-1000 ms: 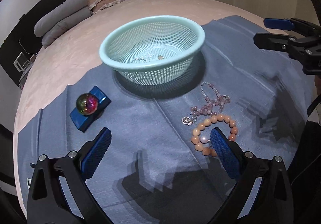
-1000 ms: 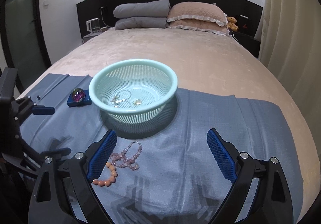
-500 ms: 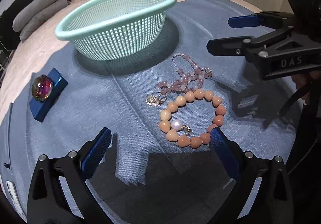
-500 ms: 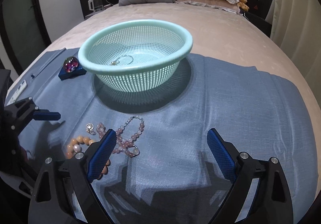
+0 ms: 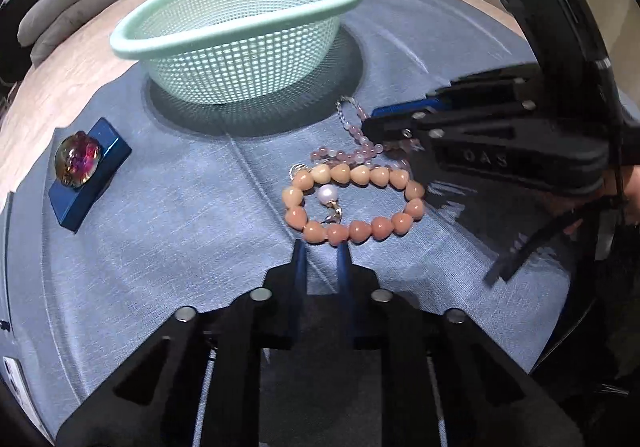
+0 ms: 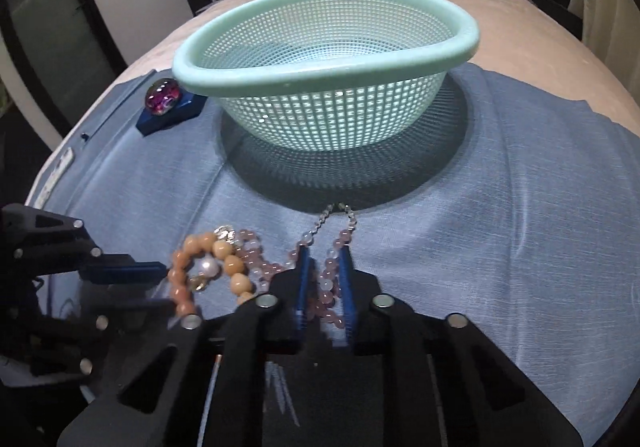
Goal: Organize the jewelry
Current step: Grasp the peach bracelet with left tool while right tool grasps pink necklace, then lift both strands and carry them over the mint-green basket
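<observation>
The left gripper [image 5: 321, 247] has its blue fingers [image 5: 299, 261] drawn narrow, their tips at the 6 o'clock edge of the peach heart-shaped bead bracelet [image 5: 352, 203] and closed on one of its beads. That bracelet lies as a ring on the blue woven cloth [image 5: 180, 215] spread over the beige bed [image 5: 52, 87], with a white pearl charm [image 5: 327, 193] inside it. Just beyond, at the bracelet's 12 o'clock, lies the pale pink beaded necklace [image 6: 324, 247]. The right gripper [image 6: 325, 259] is closed narrow around a strand of that necklace, beads showing between its fingers [image 6: 346, 279]. The mint-green plastic mesh basket [image 6: 320, 47] stands on the cloth at 12 o'clock from both pieces, apart from them. At the basket's 9 o'clock sits an iridescent glass ball [image 5: 77, 159] resting on a dark blue rectangular block [image 5: 96, 183].
</observation>
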The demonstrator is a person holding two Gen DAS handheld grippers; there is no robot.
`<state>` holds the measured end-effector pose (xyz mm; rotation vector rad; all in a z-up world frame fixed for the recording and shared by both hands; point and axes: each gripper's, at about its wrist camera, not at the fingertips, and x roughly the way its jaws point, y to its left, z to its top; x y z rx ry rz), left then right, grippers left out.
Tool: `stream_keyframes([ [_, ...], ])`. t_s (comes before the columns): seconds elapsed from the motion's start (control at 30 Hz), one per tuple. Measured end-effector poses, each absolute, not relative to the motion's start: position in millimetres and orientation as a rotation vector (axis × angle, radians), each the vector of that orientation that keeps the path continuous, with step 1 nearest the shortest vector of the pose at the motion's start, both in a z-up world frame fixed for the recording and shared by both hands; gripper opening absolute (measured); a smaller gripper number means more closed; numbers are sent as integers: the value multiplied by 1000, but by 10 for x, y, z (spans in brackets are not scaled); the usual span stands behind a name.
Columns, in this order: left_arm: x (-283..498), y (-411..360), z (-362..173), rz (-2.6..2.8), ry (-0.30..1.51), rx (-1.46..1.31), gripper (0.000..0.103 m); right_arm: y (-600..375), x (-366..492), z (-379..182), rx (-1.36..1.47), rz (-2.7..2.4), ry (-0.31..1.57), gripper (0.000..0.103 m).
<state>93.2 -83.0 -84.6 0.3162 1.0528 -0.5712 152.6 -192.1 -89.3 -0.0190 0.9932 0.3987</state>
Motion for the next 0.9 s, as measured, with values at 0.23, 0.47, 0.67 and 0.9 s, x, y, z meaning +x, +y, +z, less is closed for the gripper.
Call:
stream_keyframes([
  [0.23, 865, -721, -785, -566, 1041, 289, 13, -2024, 1519, -843, 2, 378, 989, 7],
  [0.47, 969, -745, -660, -575, 1019, 267, 48, -2141, 1526, -832, 7, 359, 985, 6],
  [0.67, 1181, -902, -734, -584, 1056, 256, 50, -2283, 1522, -844, 5, 329, 986, 6],
  [0.9, 1247, -784, -787, -559, 1080, 231, 12, -2379, 1493, -828, 15, 330, 984, 6],
])
